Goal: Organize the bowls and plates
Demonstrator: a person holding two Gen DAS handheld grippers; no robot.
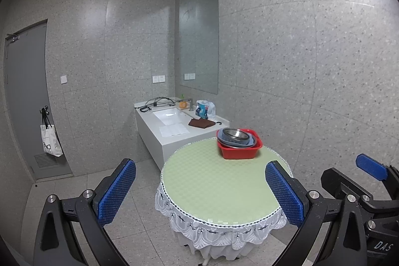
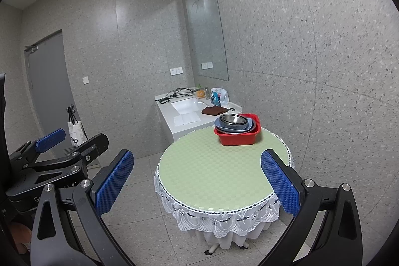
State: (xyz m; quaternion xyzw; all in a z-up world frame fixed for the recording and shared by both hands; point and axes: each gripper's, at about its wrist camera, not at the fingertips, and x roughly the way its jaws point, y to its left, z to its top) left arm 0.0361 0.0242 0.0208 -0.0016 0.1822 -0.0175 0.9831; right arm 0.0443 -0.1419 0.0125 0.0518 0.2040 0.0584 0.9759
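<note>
Both the left gripper [image 1: 200, 187] and right gripper [image 2: 197, 182] hover with jaws wide apart and empty before the round bench [image 1: 212, 181], where stacked bowls [image 1: 235, 137] sit in a red basin [image 1: 240, 152].

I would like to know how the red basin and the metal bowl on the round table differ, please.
The red basin is squarish, opaque plastic; the metal bowl is round and shiny. The red basin rests directly on the table, while the metal bowl sits uppermost, nested in bluish dishes inside it. The basin is wider, holding everything. Both stand open side up at the table's far edge.
</note>
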